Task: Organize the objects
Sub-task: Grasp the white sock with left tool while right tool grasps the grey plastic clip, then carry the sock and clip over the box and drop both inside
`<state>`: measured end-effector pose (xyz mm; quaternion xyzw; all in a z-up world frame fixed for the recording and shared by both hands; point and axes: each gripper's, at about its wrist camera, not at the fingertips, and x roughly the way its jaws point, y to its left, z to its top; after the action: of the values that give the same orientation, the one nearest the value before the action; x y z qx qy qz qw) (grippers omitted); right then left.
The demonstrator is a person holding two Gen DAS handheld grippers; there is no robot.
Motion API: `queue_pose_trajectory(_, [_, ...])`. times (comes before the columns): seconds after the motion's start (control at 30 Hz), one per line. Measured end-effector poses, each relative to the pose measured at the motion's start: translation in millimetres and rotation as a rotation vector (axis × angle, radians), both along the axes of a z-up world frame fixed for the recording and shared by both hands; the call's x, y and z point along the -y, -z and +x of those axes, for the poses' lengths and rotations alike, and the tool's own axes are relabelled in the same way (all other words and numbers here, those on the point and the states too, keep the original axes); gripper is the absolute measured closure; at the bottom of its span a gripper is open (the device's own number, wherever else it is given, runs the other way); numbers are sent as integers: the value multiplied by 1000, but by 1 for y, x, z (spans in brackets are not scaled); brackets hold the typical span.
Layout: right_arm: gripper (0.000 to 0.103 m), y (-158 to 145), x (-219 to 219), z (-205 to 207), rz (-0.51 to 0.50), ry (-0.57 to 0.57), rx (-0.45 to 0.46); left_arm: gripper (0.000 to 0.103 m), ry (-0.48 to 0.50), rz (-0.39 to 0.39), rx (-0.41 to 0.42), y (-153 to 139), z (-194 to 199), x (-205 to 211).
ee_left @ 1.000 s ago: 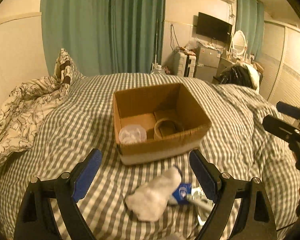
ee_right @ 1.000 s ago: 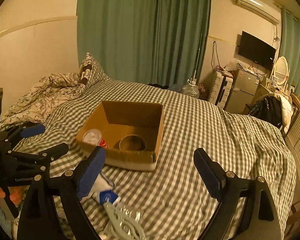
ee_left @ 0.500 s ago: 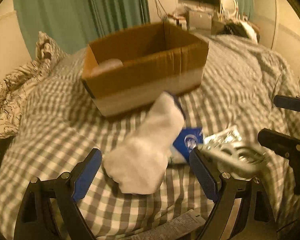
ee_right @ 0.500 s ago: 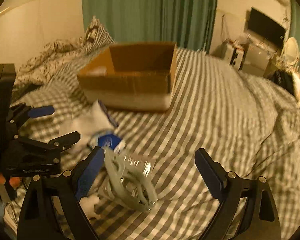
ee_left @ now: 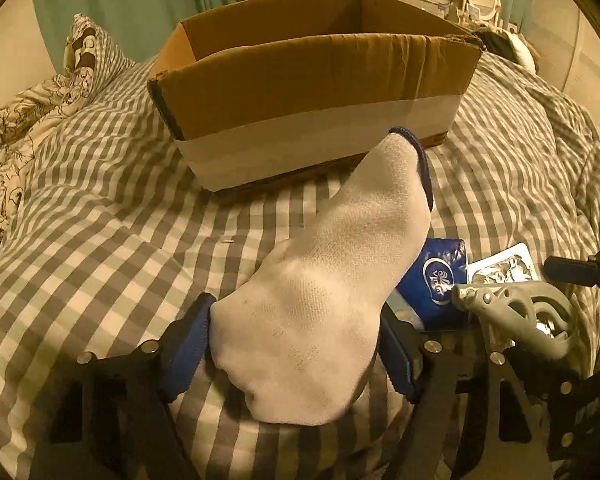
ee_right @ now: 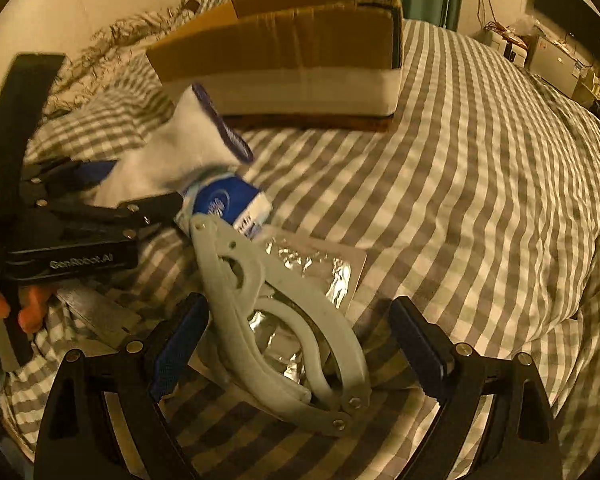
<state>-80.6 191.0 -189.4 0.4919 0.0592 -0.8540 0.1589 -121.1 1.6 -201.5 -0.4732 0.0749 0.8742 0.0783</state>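
Note:
A white sock [ee_left: 320, 300] with a blue cuff lies on the checked bed in front of an open cardboard box [ee_left: 312, 92]. My left gripper [ee_left: 296, 352] is open, with its blue pads on either side of the sock's toe end. A blue tissue pack [ee_left: 440, 280], a silver foil packet [ee_right: 320, 276] and a grey plastic hand tool [ee_right: 276, 320] lie right of the sock. My right gripper [ee_right: 300, 344] is open, its pads either side of the grey tool. The sock [ee_right: 176, 152] and box [ee_right: 292, 52] also show in the right wrist view.
A floral duvet and pillow [ee_left: 40, 96] lie at the left of the bed. A flat grey strip [ee_right: 96, 312] lies under the left gripper [ee_right: 80, 216]. Green curtains hang behind the box, and furniture with a TV [ee_right: 572, 12] stands at the far right.
Both grippers have dropped low and forward toward the bed. The left one now straddles the sock and the right one straddles the grey tool; the box looms closer.

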Motion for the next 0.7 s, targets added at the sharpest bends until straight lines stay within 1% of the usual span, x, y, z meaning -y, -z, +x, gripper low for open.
queue_pose_trajectory(0.07, [14, 1, 3, 2, 17, -1, -1, 33, -6, 6, -6, -1, 3, 0])
queue_pose_trajectory(0.13, [26, -1, 4, 5, 18, -4, -2, 41, -1, -2, -20, -2, 7, -3])
queue_pose_trajectory(0.17, [29, -2, 5, 7, 18, -6, -3, 43, -1, -5, -25, -4, 9, -4])
queue_pose_trajectory(0.23, [29, -4, 6, 10, 36, 1, -9, 50, -6, 1, -30, -8, 11, -3])
queue_pose_trajectory(0.3, [29, -8, 6, 14, 40, 9, -18, 54, -16, 16, -23, -12, 13, -1])
queue_pose_trajectory(0.47, [30, -34, -2, 28, 26, 22, -73, 59, -26, 64, 14, -28, 22, -3])
queue_pose_trajectory(0.5, [57, -42, -4, 30, 18, 24, -89, 59, -21, 79, 7, -36, 24, -4])
queue_pose_trajectory(0.53, [99, -51, -6, 32, -4, 18, -105, 59, -19, 92, -2, -41, 26, -5])
queue_pose_trajectory(0.57, [102, -59, -7, 34, 0, 32, -126, 59, -15, 111, -12, -49, 28, -5])
queue_pose_trajectory(0.6, [102, -66, -9, 36, 17, 52, -141, 59, -10, 130, -23, -57, 30, -6])
queue_pose_trajectory(0.7, [102, -79, -9, 43, 25, 44, -162, 59, -2, 158, -63, -79, 38, -8])
